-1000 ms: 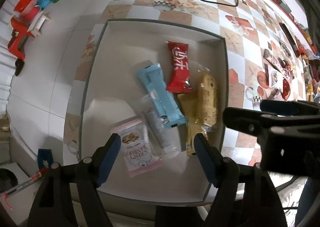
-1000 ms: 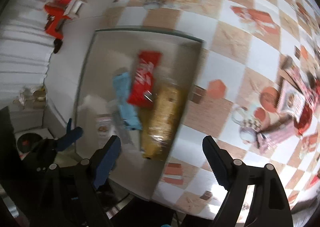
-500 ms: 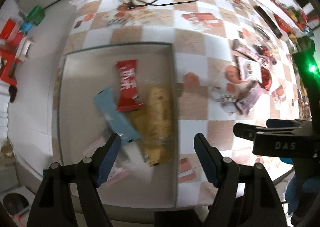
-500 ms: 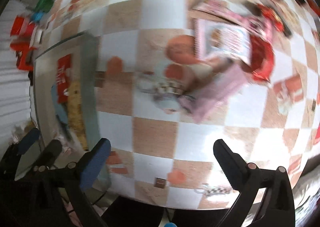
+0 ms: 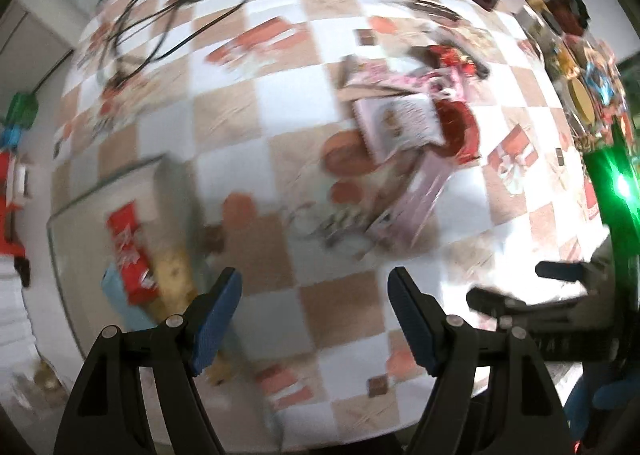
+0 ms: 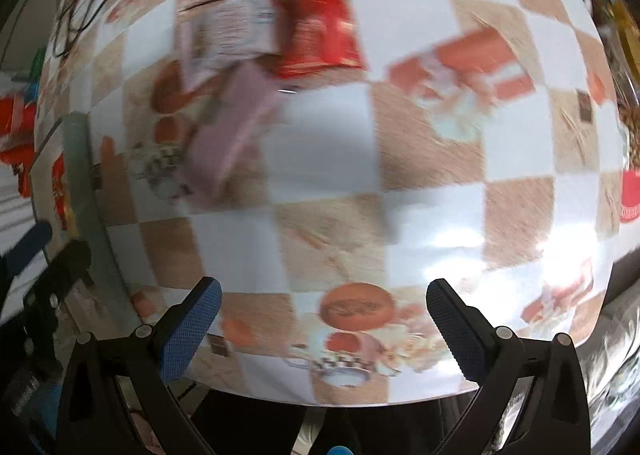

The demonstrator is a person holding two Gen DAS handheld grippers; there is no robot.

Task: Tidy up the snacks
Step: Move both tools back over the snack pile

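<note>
Both views have swung off the tray (image 5: pixel 60 215); my empty, spread right gripper (image 6: pixel 320 319) sits nearer the pink packet (image 6: pixel 228 135), lying diagonally upper left, than my open left gripper (image 5: pixel 314 311).

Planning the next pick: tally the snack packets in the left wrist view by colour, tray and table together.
Red: 2, tray red packet, pile red packet
Pink: 2, long pink packet, pink-white cookie packet
Yellow: 1, yellow packet
Light blue: 1, blue packet
Total: 6 clear; blur may hide more.

Heavy motion blur, fisheye warping, white glare lower right
</note>
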